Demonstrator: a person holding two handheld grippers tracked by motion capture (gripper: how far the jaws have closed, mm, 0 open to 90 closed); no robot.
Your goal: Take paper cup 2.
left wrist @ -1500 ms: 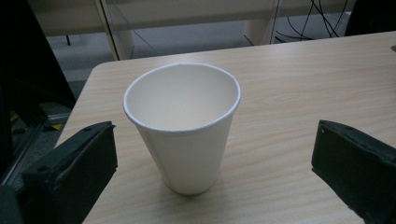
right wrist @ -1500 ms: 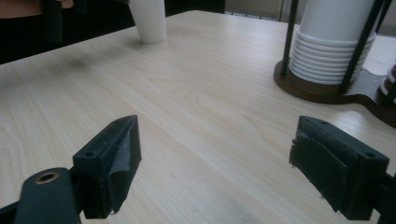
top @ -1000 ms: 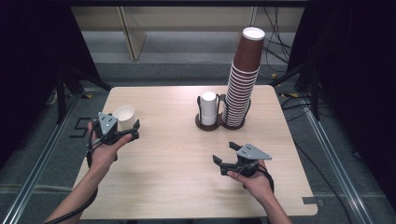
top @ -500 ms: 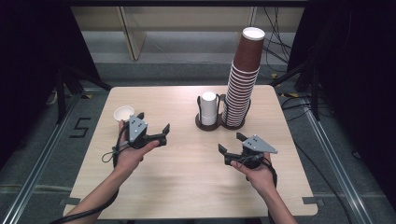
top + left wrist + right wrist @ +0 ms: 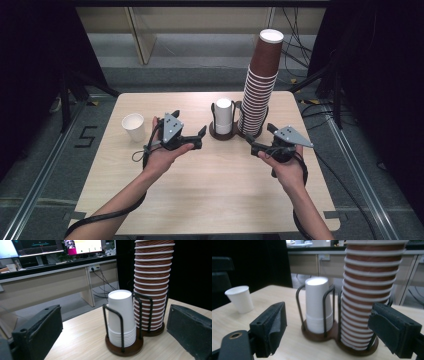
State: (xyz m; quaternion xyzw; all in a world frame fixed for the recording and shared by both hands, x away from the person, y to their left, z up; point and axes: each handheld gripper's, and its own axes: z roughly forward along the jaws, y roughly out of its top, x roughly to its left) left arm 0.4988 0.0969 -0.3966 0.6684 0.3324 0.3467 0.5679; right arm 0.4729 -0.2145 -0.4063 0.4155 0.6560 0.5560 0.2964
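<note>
The short stack of white paper cups [image 5: 223, 116], standing upside down in the dark wire holder [image 5: 223, 131] at the middle of the pale wooden table [image 5: 210, 185] in the high view, sits between the left gripper [image 5: 202, 133] and the right gripper [image 5: 259, 142], both with jaws apart and empty, beside the tall stack of ribbed brown paper cups [image 5: 261, 85] and well apart from a lone white paper cup [image 5: 134, 126]. In the left gripper view the white stack [image 5: 122, 317] looks light, thin-walled and easily crushed. In the right gripper view the top cup's bare side wall [image 5: 317, 293] above the wires seems the best hold, squeezed gently.
</note>
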